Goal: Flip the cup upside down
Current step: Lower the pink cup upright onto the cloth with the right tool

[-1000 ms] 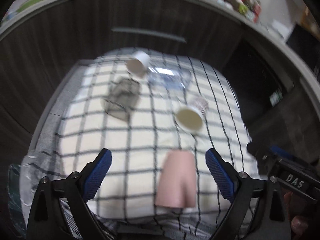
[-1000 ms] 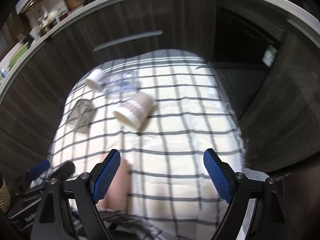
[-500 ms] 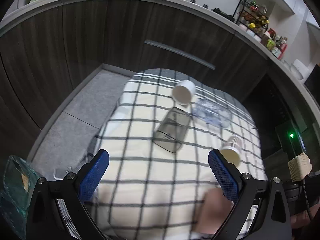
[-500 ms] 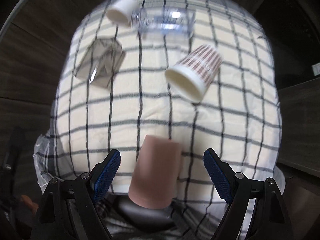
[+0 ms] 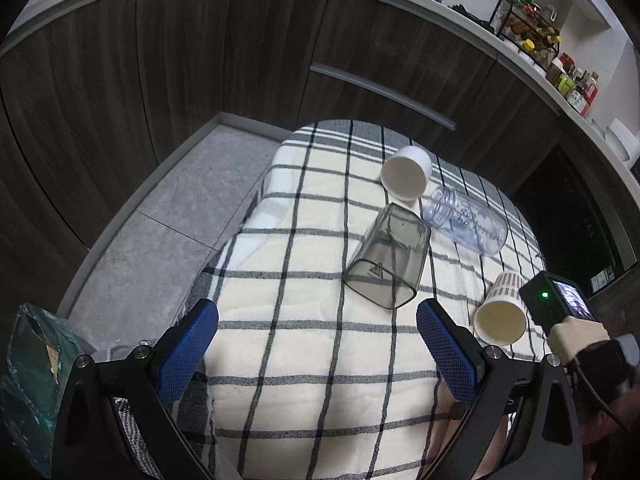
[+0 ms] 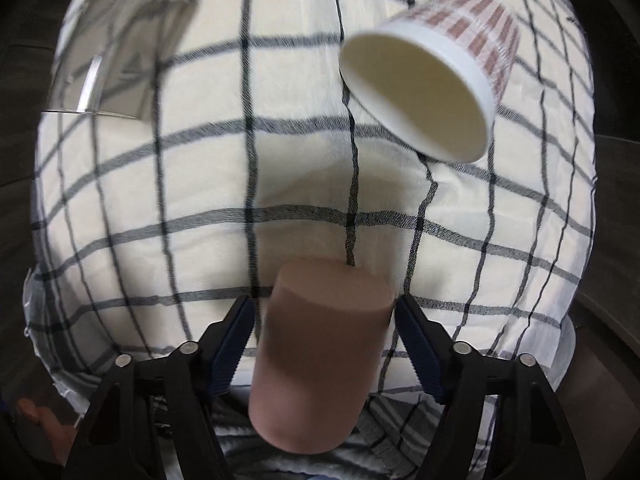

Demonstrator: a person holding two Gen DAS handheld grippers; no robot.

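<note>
Between your right gripper's (image 6: 324,332) blue pads sits the pink cup (image 6: 320,360), lying on its side with its flat closed end toward 12 o'clock and its length running back toward you at 6. Your right jaws stand partly open, one pad just beside each flank of the cup; the picture is blurred there, so you cannot tell whether either pad touches it, and nothing shows a firm hold. That cup rests on the checked cloth (image 6: 160,200) near its closest edge.

At 1 o'clock in your right view lies a striped paper cup (image 6: 432,80), on its side, its cream mouth facing you and tilted toward 7. At 10 o'clock a smoky clear tumbler (image 6: 120,40) lies on its side as well, well apart from the pink cup.

Your left gripper (image 5: 318,344) hangs above the cloth (image 5: 300,360) with its jaws spread wide and nothing between them. Ahead of it, at 1 o'clock, the tumbler (image 5: 390,256) lies with its square mouth toward you. Beyond it, a white cup (image 5: 406,176) lies on its side with its open mouth showing, and a clear glass jar (image 5: 466,220) lies just beside both. The striped cup (image 5: 502,314) shows at 3 o'clock, past your left gripper's right pad, with the back of the right-hand tool (image 5: 560,308) next to it. Dark wood cabinets (image 5: 200,60) curve behind the cloth
</note>
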